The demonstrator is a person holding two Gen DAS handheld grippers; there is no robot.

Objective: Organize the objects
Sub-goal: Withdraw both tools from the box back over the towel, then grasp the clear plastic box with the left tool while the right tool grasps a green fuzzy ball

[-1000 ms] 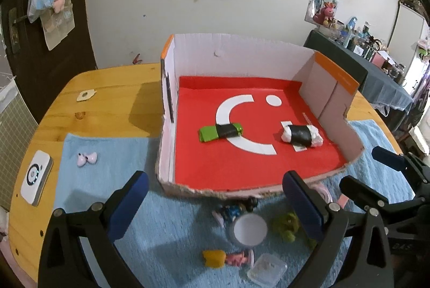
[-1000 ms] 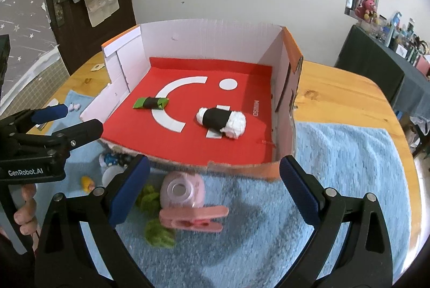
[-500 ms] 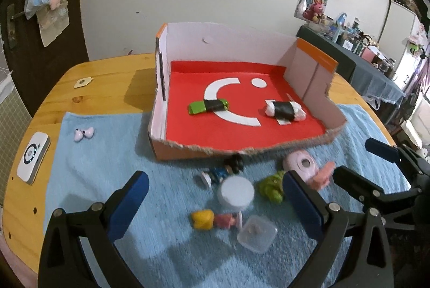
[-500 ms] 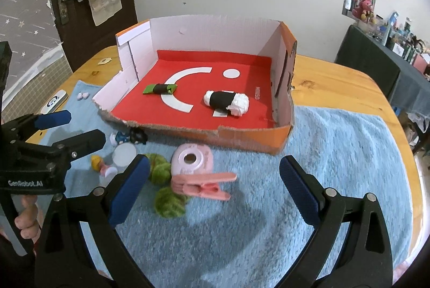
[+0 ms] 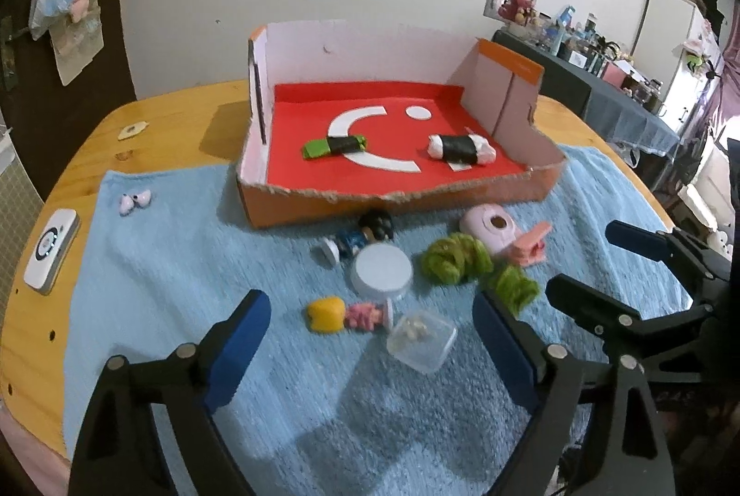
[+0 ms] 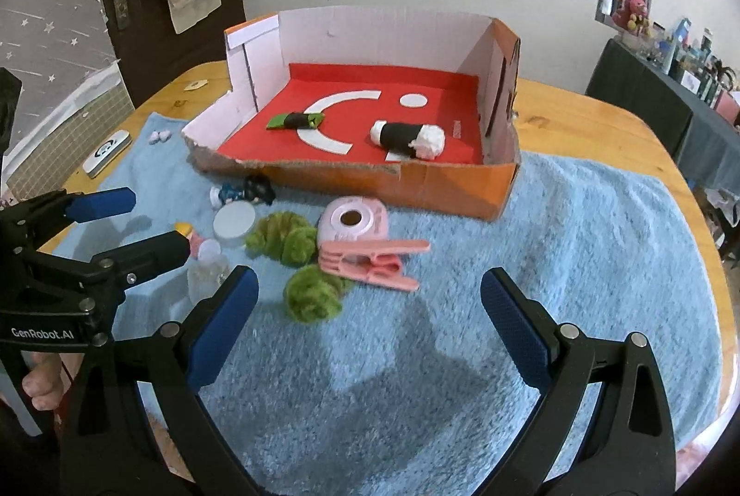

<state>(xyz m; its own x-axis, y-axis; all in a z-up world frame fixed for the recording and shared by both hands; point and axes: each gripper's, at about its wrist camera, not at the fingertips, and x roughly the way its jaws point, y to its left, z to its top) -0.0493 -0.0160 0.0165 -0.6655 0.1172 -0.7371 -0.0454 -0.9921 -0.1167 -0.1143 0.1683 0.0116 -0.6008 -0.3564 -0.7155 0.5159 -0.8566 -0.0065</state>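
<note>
So far only two sushi toys are in the cardboard box (image 5: 397, 200), a green roll (image 5: 334, 145) and a white roll (image 5: 460, 148). Everything else sits on the blue towel (image 5: 185, 264) in front of the box: two figures, round lid (image 5: 383, 271), clear tub (image 5: 422, 339), green fluff (image 6: 296, 237), pink camera (image 6: 354, 220), pink clip (image 6: 370, 260).

Left claw (image 5: 370, 352) has just been closing a bit, nothing between its pads. Right claw (image 6: 367, 325) is wide apart, empty.

The box's front wall is torn low, so I'd guess drop-ins are easy. Plenty of bare towel right of the box.
</note>
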